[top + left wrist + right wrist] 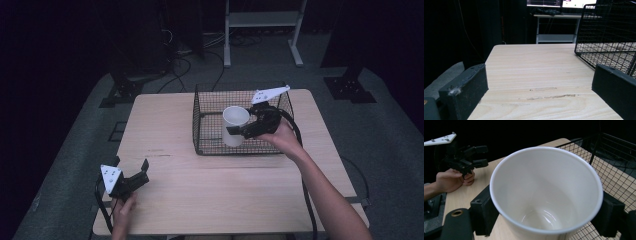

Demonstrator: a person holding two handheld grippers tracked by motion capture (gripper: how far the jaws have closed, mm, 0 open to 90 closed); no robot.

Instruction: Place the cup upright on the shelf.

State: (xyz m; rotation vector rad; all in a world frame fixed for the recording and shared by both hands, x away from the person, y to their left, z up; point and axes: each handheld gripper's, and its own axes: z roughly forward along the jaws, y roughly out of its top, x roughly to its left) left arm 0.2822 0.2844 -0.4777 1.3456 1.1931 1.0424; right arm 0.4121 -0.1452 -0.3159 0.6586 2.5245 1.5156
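Two claws in play. We see the right claw [239,131] clamped on the white cup [235,125], one jaw on each side of its wall; the cup is upright, mouth open, empty, held above the floor of the wire basket [200,122] that sits at 1 o'clock on the counter [165,125]. The left claw [131,170] rests at 7 o'clock on the counter, jaws spread wide, nothing between them, well apart from the basket.
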